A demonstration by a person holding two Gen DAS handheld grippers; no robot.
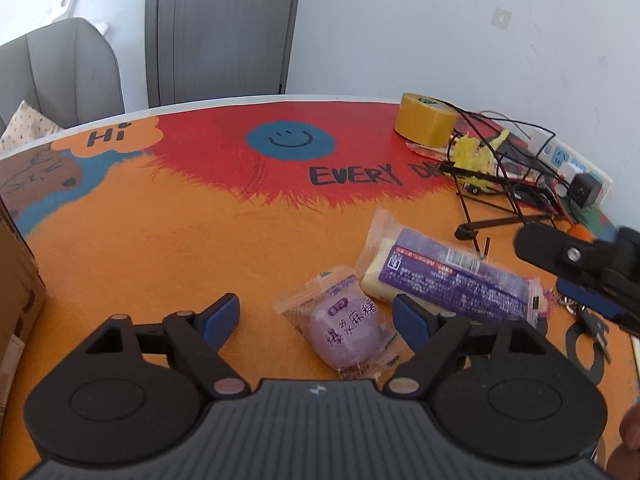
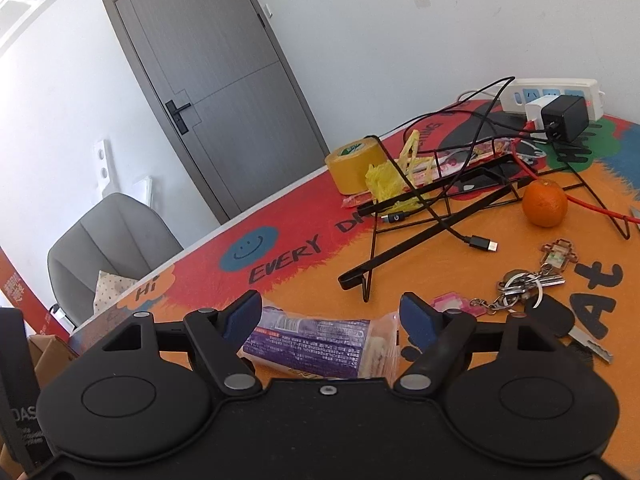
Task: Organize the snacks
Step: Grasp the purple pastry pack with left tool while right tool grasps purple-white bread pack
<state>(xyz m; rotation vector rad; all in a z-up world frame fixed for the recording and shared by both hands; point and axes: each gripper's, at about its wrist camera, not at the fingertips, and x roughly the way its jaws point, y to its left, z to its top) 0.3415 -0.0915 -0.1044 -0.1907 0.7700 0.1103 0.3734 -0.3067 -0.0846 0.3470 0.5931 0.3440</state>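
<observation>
1. Left wrist view: the left gripper (image 1: 316, 316) has its jaws spread wide with nothing pressed between them. The mochi pack (image 1: 347, 325) lies flat on the mat (image 1: 168, 248), between the blue pads and nearer the right-hand one, not gripped. Just beyond it, touching or overlapping its far corner, lies the purple bar pack (image 1: 448, 276). The right gripper (image 1: 576, 264) shows at the right edge, blurred.
2. Progress, as I judge it: both snacks are loose on the table and none is lifted or put away, so the sorting looks barely begun. A cardboard box (image 1: 18, 284) sits at the left edge; whether it is the goal I cannot tell.
3. Right wrist view: the right gripper (image 2: 332, 316) is also open, its pads either side of the purple bar pack (image 2: 316, 344) without pressing it.
4. Surface: a bright orange and red mat (image 2: 460, 272) printed with words and a smiley. On it are a tape roll (image 2: 352, 166), a wire stand (image 2: 440, 216), an orange (image 2: 544, 203), keys (image 2: 524, 288) and a power strip (image 2: 556, 94) with cables.
5. Room: white walls, a grey door (image 2: 224, 92) and a grey chair (image 2: 108, 240) behind the table.
</observation>
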